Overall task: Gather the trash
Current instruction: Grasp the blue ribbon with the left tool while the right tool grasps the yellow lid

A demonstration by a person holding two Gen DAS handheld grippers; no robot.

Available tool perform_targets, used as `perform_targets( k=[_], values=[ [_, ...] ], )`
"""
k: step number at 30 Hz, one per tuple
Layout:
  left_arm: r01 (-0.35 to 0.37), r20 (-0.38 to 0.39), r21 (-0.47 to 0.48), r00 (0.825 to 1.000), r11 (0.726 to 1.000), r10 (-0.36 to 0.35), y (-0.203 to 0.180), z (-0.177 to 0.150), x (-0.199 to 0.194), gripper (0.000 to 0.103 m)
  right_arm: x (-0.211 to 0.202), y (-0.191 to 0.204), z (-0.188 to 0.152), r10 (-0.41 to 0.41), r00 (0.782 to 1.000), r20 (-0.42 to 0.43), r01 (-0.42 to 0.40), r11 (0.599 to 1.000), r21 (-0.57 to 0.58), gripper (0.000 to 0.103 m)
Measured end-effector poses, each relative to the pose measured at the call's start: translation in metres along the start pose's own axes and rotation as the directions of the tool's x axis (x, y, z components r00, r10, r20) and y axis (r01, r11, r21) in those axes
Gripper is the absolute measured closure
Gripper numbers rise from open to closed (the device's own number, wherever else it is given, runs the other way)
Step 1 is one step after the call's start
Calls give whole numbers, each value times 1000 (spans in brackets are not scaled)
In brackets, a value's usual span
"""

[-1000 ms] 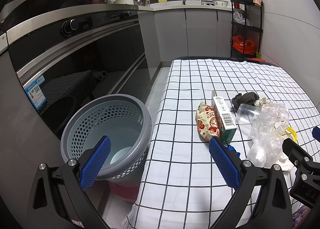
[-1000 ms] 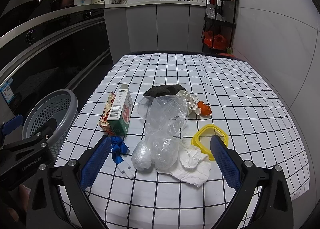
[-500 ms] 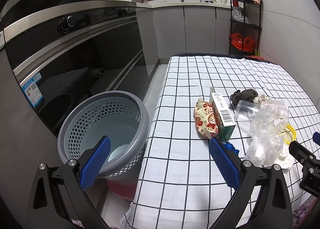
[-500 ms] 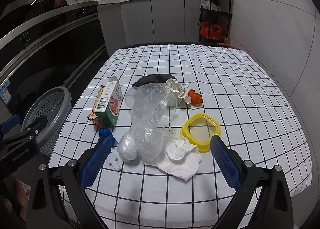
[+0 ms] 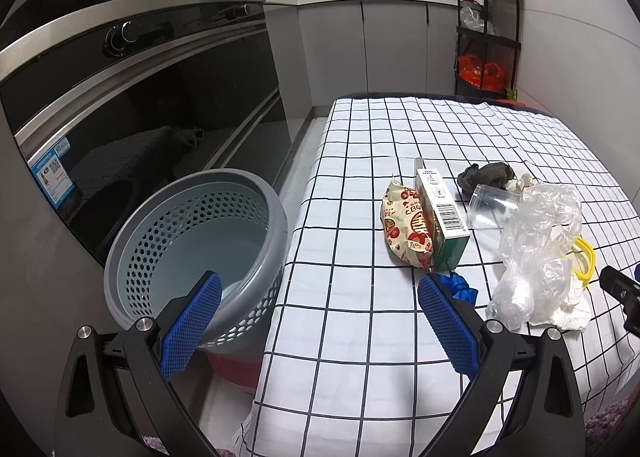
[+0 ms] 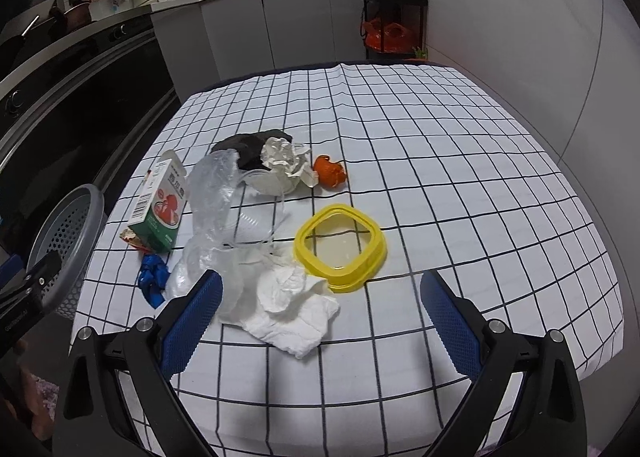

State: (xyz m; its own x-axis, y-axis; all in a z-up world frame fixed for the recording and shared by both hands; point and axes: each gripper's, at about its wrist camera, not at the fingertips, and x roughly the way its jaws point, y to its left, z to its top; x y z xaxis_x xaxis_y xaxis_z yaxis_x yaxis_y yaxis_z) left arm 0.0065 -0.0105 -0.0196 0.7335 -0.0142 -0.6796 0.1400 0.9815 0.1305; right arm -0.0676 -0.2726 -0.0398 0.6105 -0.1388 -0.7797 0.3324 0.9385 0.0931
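Trash lies on the checked tablecloth (image 6: 440, 161): a green carton (image 6: 162, 209) (image 5: 442, 223), a snack packet (image 5: 404, 229), a clear plastic bag (image 6: 212, 217) (image 5: 536, 249), a white tissue (image 6: 292, 305), a yellow ring lid (image 6: 340, 247), an orange peel (image 6: 330, 172), a blue scrap (image 6: 152, 279), a dark rag (image 6: 248, 145). A grey perforated basket (image 5: 192, 245) stands left of the table. My left gripper (image 5: 320, 321) is open and empty, between basket and table edge. My right gripper (image 6: 320, 321) is open and empty, above the tissue and lid.
A black oven front (image 5: 140, 105) and kitchen counter run along the left. A black shelf rack (image 5: 486, 29) with red bags stands at the back right. A white wall (image 6: 540, 37) borders the table's right side. A clear cup (image 5: 490, 213) lies by the rag.
Both grippers have drawn back and risen from the table. The right view has swung right, so the trash sits further left in it. Both stay open.
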Motion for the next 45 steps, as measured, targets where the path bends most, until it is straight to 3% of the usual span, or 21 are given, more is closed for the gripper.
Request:
perform_targets(
  k=[6, 22, 29, 33, 45],
  values=[
    [4, -23, 0, 1000, 1000, -4, -3, -1, 7, 6, 30, -11, 10, -39, 997, -60, 38, 999, -21, 8],
    [7, -55, 27, 998, 1000, -6, -17, -2, 19, 6, 92, -12, 24, -9, 983, -181, 7, 1000, -12, 8],
    [13, -58, 27, 998, 1000, -11, -19, -2, 20, 6, 93, -15, 26, 11, 985, -171, -10, 1000, 2, 9],
    [12, -57, 27, 998, 1000, -11, -19, -2, 19, 6, 90, -13, 26, 13, 987, -159, -17, 1000, -19, 29],
    [23, -54, 29, 998, 999, -21, -21, -4, 19, 6, 65, -25, 31, 64, 993, -99, -59, 997, 52, 29]
  ],
)
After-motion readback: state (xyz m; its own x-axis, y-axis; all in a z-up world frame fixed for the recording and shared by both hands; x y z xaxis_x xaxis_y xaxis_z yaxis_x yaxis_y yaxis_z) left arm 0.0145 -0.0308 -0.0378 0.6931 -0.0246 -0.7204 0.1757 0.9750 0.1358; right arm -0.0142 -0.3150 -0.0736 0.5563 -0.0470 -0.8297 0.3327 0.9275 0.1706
